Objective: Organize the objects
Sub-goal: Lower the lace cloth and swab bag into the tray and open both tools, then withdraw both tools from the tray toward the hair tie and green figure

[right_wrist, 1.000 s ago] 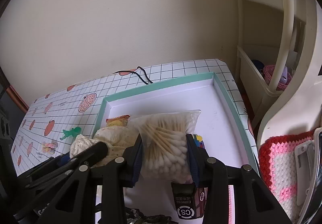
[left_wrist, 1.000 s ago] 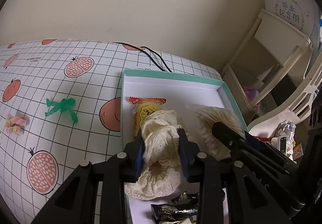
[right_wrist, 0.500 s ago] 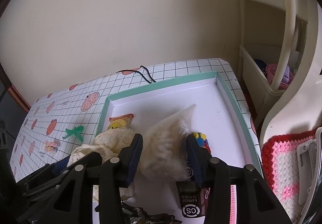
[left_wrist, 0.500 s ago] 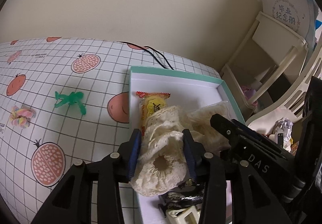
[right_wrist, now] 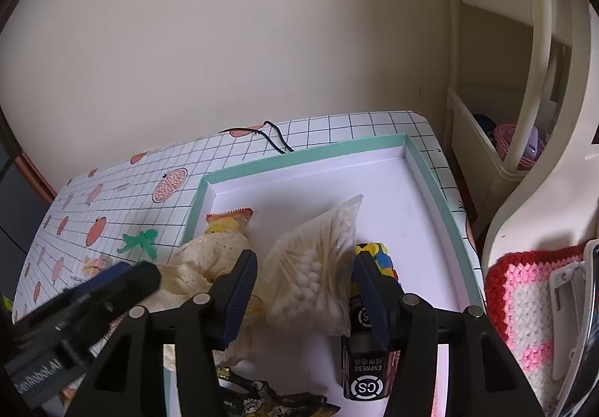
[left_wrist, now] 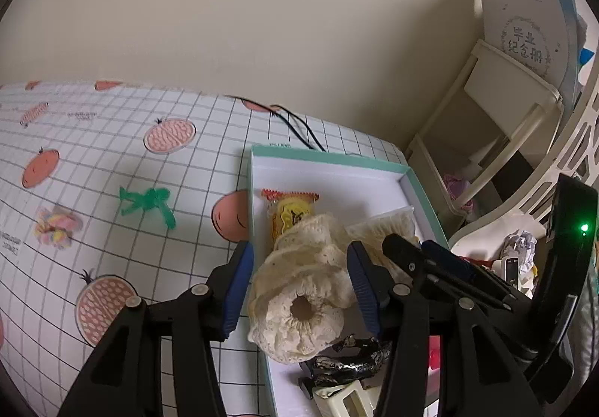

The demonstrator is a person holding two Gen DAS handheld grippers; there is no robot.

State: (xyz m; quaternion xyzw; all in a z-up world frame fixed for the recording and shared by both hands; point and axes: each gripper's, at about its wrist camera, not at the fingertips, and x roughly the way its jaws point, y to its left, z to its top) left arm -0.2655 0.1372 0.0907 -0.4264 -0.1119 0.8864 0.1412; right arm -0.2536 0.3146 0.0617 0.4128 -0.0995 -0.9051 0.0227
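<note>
A cream lace scrunchie (left_wrist: 299, 289) lies at the near left of the teal-rimmed white tray (left_wrist: 329, 157). My left gripper (left_wrist: 299, 259) is open around it, blue pads clear of the lace on both sides. A clear bag of cotton swabs (right_wrist: 314, 267) rests in the tray (right_wrist: 299, 158) just right of the scrunchie (right_wrist: 202, 263). My right gripper (right_wrist: 305, 267) stands open astride that bag. A yellow snack packet (left_wrist: 292, 211) lies behind the scrunchie. The left gripper's finger (right_wrist: 123, 278) crosses the right wrist view at the lower left.
On the fruit-print cloth left of the tray lie a green toy figure (left_wrist: 148, 201) and a pastel bundle (left_wrist: 56, 230). A black box (right_wrist: 365, 372), a colourful item (right_wrist: 378, 254) and dark wrappers (left_wrist: 348, 357) fill the tray's near end. A cream shelf rack (left_wrist: 486, 140) stands at the right.
Both grippers have opened: the left let go of the lace scrunchie, the right let go of the cotton swab bag, which tilted and settled in the tray. Both have drawn back slightly.
</note>
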